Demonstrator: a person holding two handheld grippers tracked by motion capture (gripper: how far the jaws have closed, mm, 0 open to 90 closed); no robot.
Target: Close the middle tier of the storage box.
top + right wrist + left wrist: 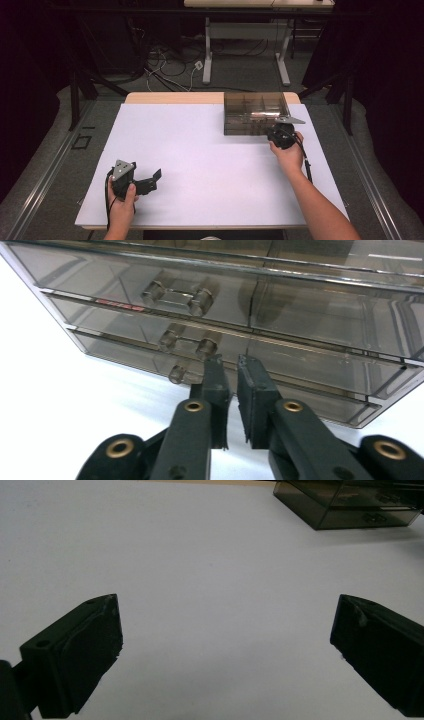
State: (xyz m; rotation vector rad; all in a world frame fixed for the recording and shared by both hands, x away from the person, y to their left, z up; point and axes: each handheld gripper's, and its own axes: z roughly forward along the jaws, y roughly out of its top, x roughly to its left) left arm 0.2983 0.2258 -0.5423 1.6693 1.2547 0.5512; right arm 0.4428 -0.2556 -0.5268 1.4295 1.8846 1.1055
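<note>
Right gripper (231, 365) at the drawer box (255, 113), two o'clock.
My right jaws stand nearly closed, gripping nothing; left gripper (225, 640) wide open over the surface (200, 160).

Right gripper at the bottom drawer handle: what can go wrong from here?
1. The right gripper has its jaws nearly together at the bottom drawer handle of the smoky drawer organiser; whether they pinch it is unclear, so a pull may slip off.
2. The left gripper sits open and apart, so the organiser might slide on the white tabletop.
</note>
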